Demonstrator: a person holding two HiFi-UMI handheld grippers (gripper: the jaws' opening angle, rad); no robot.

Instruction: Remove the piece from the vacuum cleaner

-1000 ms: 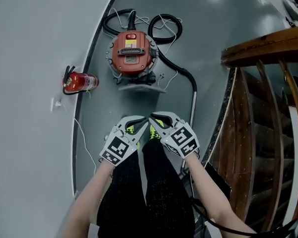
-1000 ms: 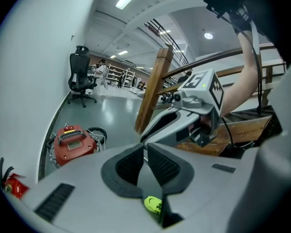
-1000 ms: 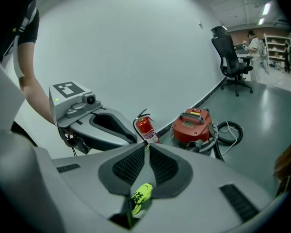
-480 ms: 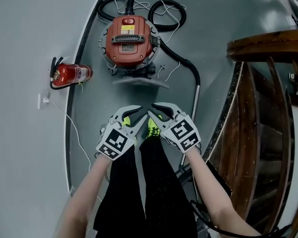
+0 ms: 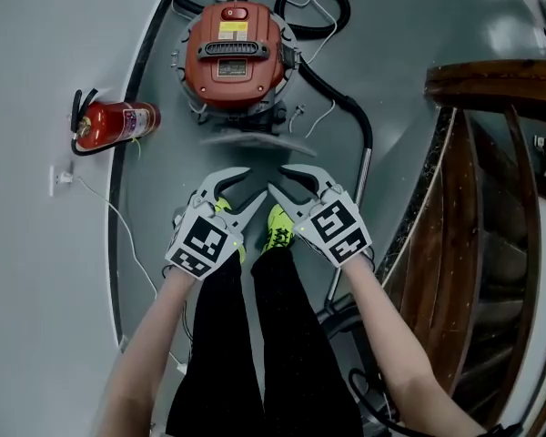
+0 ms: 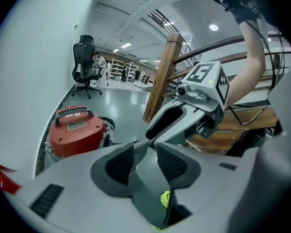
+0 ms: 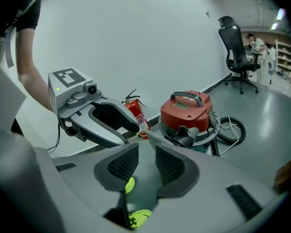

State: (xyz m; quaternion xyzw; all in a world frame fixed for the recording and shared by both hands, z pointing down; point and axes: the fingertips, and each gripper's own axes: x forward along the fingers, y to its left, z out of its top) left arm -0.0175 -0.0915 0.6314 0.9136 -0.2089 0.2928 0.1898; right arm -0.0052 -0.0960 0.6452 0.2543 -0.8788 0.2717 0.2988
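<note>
Since the earlier frame, the vacuum had shifted up toward the top edge of the head view, and both grippers' jaws had just been opening. The vacuum, red, stood on the grey floor by the curved wall, ahead of the grippers and apart from them. A pale flat part at its near side was blurred, possibly the piece. A black hose ran from its right side to a metal tube. The left gripper and right gripper were both released, with nothing between the jaws and the tips close together. An extinguisher lay to the left by the wall. Wooden railing stood to the right.
</note>
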